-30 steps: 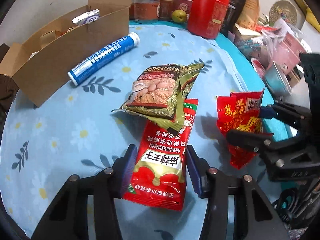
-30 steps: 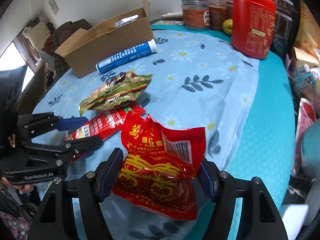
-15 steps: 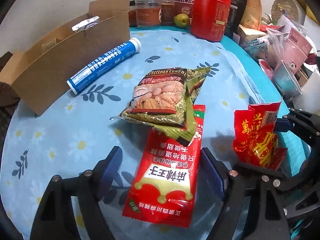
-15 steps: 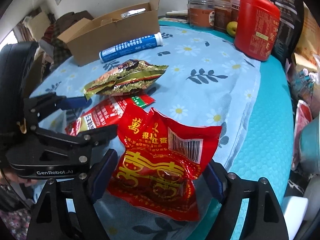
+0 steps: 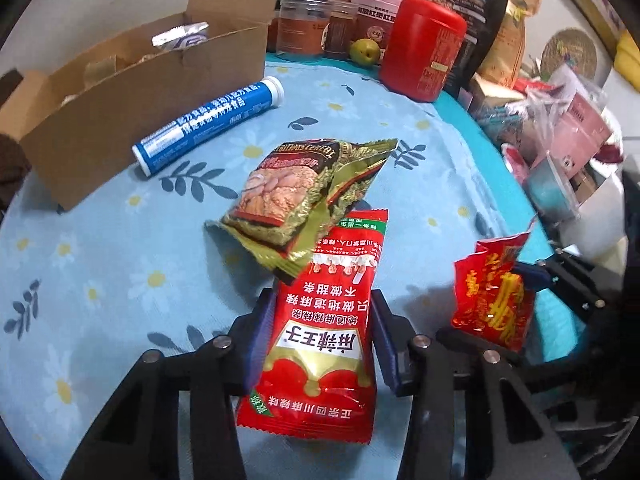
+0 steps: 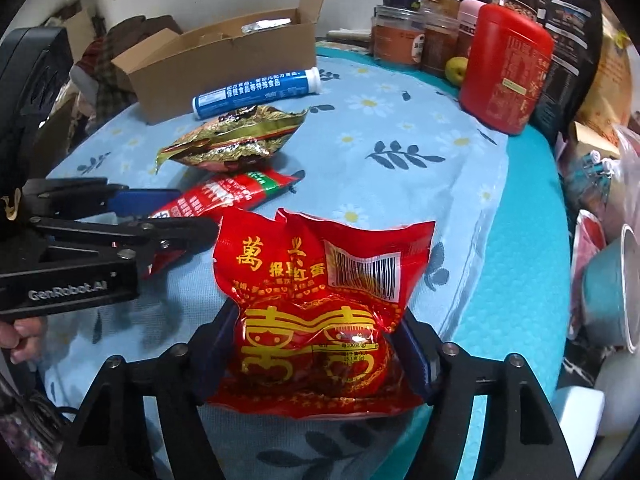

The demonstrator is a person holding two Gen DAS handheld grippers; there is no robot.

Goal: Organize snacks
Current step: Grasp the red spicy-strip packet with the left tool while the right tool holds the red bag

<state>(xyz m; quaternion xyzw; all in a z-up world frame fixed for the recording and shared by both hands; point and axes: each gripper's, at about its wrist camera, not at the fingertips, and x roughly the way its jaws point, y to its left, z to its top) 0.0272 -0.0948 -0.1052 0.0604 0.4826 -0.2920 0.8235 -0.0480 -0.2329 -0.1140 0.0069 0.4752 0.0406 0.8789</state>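
My left gripper (image 5: 318,344) is shut on a long red spicy-snack packet (image 5: 320,344), whose far end lies under a green-gold cereal packet (image 5: 296,196) on the blue daisy tablecloth (image 5: 100,264). My right gripper (image 6: 320,340) is shut on a red egg packet with a barcode (image 6: 320,304) and holds it above the table's near edge. That packet also shows in the left wrist view (image 5: 494,304). The long packet (image 6: 224,198) and the cereal packet (image 6: 232,140) show in the right wrist view, with the left gripper (image 6: 188,212) at the left.
An open cardboard box (image 5: 132,92) with a silver packet inside stands at the back left, a blue tube (image 5: 208,124) lying against it. A red canister (image 5: 424,56), jars and a green fruit (image 5: 365,51) line the back. Clutter of bags and a blue cup (image 5: 554,188) fills the right.
My left gripper opened half a second ago and has now closed on the long red packet. My right gripper has tightened on the egg packet and drawn nearer the left one.
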